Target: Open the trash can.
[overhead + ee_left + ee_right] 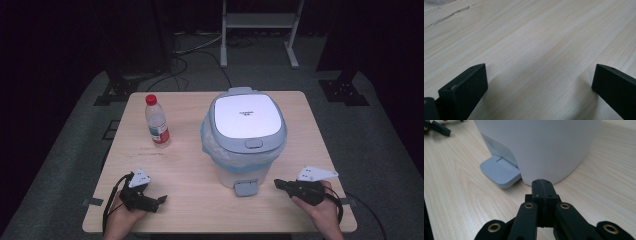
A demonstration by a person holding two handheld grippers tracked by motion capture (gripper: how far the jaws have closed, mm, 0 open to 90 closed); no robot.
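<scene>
A white pedal bin [246, 137] with a grey-rimmed lid and a blue liner stands mid-table; its grey pedal [246, 188] faces the front edge. In the right gripper view the bin wall [544, 147] and the pedal [500, 171] are close ahead. My right gripper [278, 184] lies near the front right, pointing left at the bin's base, shut with nothing between its jaws [542, 185]. My left gripper [161, 199] rests at the front left, pointing right, open over bare wood [540, 75]. A clear water bottle [156, 121] with a red cap stands upright at the back left.
The wooden table [190, 210] ends just before the person's hands. A metal stand [260, 22] and cables sit on the dark floor behind. Bare wood lies between the bottle and the left gripper.
</scene>
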